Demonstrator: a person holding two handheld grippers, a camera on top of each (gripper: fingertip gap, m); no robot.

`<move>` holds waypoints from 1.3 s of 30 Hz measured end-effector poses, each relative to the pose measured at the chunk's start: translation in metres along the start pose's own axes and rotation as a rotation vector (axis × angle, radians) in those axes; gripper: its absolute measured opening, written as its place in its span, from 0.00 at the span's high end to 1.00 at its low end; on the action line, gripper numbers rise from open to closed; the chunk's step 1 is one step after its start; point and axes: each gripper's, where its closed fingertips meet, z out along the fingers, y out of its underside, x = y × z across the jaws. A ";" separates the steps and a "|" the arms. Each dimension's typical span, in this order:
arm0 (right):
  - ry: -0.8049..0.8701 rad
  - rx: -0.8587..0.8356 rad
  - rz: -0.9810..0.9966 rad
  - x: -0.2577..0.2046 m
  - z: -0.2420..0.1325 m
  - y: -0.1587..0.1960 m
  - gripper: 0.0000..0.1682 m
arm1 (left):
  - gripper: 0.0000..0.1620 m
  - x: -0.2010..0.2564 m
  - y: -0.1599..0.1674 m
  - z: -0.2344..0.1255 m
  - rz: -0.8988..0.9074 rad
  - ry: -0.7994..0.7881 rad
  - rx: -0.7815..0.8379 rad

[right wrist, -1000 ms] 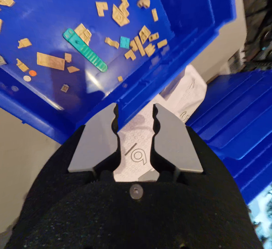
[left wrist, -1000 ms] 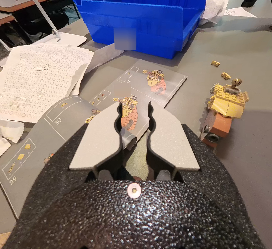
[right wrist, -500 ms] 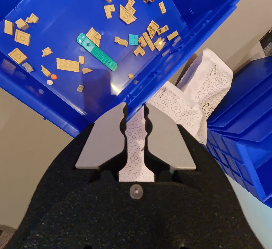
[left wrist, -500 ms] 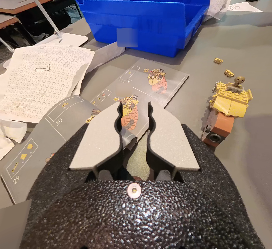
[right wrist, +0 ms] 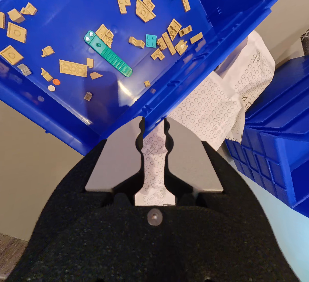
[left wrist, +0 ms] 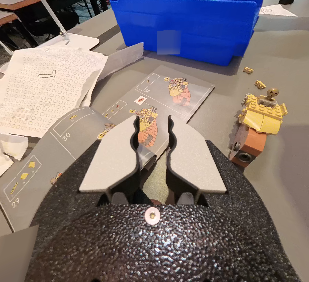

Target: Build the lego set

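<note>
My left gripper (left wrist: 153, 118) hangs part open and empty over the booklet (left wrist: 168, 97), the half-built model (left wrist: 255, 123) just to its right. My right gripper (right wrist: 153, 120), narrowly open and empty, faces the bin (right wrist: 192, 77) of loose pieces (right wrist: 73, 68).

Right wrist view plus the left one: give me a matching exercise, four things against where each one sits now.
Things:
1. brick separator
2. model
3. booklet
4. orange stud

Places:
A. open on the table under the left gripper
B. on the bin floor beside a white stud
C. on the table right of the booklet
D. mid-bin among tan pieces, lying diagonally

Pairs: 1-D, 2-C, 3-A, 4-B
</note>
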 end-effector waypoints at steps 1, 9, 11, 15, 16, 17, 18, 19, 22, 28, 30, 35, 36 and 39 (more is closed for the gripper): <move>0.008 0.011 0.003 0.000 -0.001 0.000 0.87 | 0.80 0.000 0.000 0.000 -0.001 0.000 0.000; 0.083 0.377 0.119 -0.012 -0.052 -0.012 0.87 | 0.80 -0.001 -0.004 -0.004 -0.015 0.010 0.038; 0.080 0.532 0.172 -0.029 -0.071 -0.011 0.89 | 0.80 0.000 -0.008 -0.005 -0.009 0.013 0.062; 0.009 0.797 0.210 -0.080 -0.090 -0.014 0.90 | 0.81 0.008 -0.018 -0.006 0.007 0.032 0.126; -0.014 0.840 0.216 -0.093 -0.088 -0.016 0.90 | 0.81 0.010 -0.020 -0.005 0.013 0.034 0.137; -0.045 0.882 0.225 -0.105 -0.086 -0.018 0.90 | 0.81 0.012 -0.021 -0.005 0.018 0.035 0.145; -0.084 0.931 0.232 -0.117 -0.083 -0.021 0.90 | 0.81 0.013 -0.022 -0.004 0.021 0.033 0.150; -0.130 0.970 0.242 -0.129 -0.079 -0.024 0.91 | 0.81 0.014 -0.024 -0.003 0.021 0.031 0.156; -0.246 1.063 0.279 -0.157 -0.068 -0.030 0.91 | 0.81 0.019 -0.029 -0.002 0.008 0.027 0.178; -0.269 1.143 0.347 -0.169 -0.051 -0.031 0.92 | 0.81 0.028 -0.040 0.002 -0.026 0.012 0.235; -0.260 1.138 0.338 -0.169 -0.050 -0.032 0.93 | 0.82 0.030 -0.041 0.005 -0.027 0.009 0.230; -0.277 1.090 0.330 -0.172 -0.043 -0.035 0.93 | 0.82 0.032 -0.037 0.011 -0.019 0.015 0.191; -0.277 1.086 0.332 -0.171 -0.042 -0.036 0.93 | 0.82 0.032 -0.037 0.011 -0.024 0.017 0.189; -0.300 1.066 0.327 -0.173 -0.039 -0.037 0.93 | 0.82 0.031 -0.037 0.011 -0.036 0.022 0.190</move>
